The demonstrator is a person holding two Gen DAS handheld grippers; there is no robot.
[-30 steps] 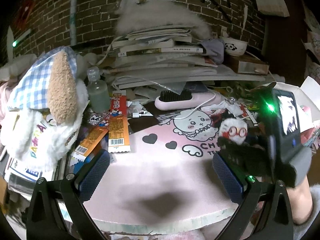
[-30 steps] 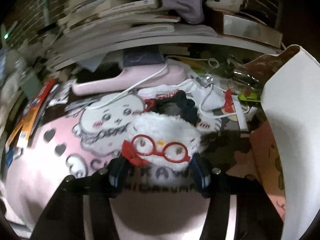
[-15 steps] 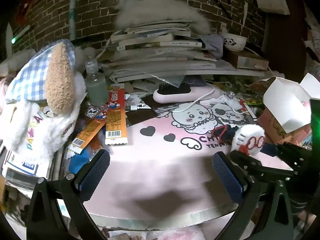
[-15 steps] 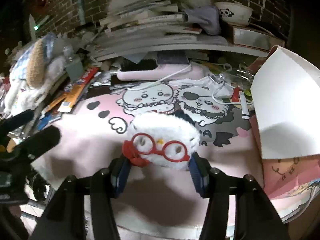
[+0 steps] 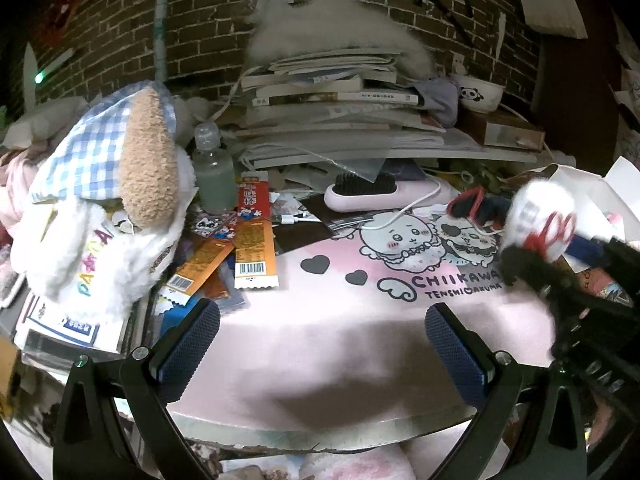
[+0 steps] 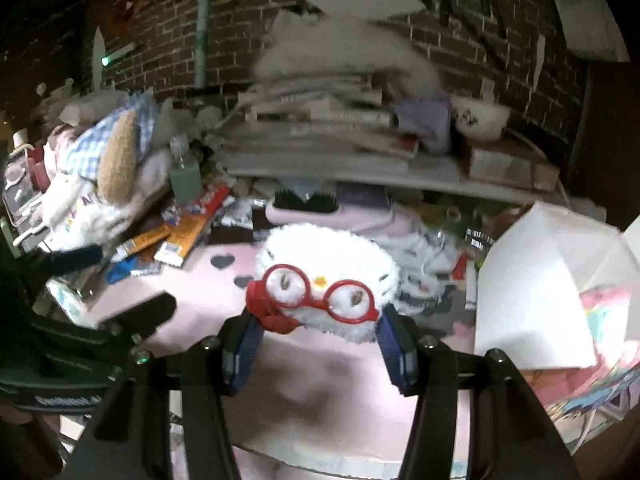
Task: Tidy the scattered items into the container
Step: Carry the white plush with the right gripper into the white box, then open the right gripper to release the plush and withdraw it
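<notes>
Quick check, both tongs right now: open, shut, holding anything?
Left tongs: open, nothing between the fingers.
Right tongs: shut on the white plush toy with red glasses, lifted off the pink mat.

- The left gripper (image 5: 322, 346) has matte black finger arms, wide at the base and narrowing toward the tips.
- Each of its fingers carries a dark blue pad (image 5: 191, 344) with a fine knurled texture.
- A silver screw head sits on each arm just behind the pad, with a small green-tinted one at 8 o'clock in the left wrist view.
- The right gripper (image 6: 318, 346) is of the same build: black angular arms, blue pads (image 6: 394, 354), and silver screws behind them.
- In the right wrist view, at 8 o'clock, the left gripper's black body bears a faint white marking too blurred to read.
</notes>
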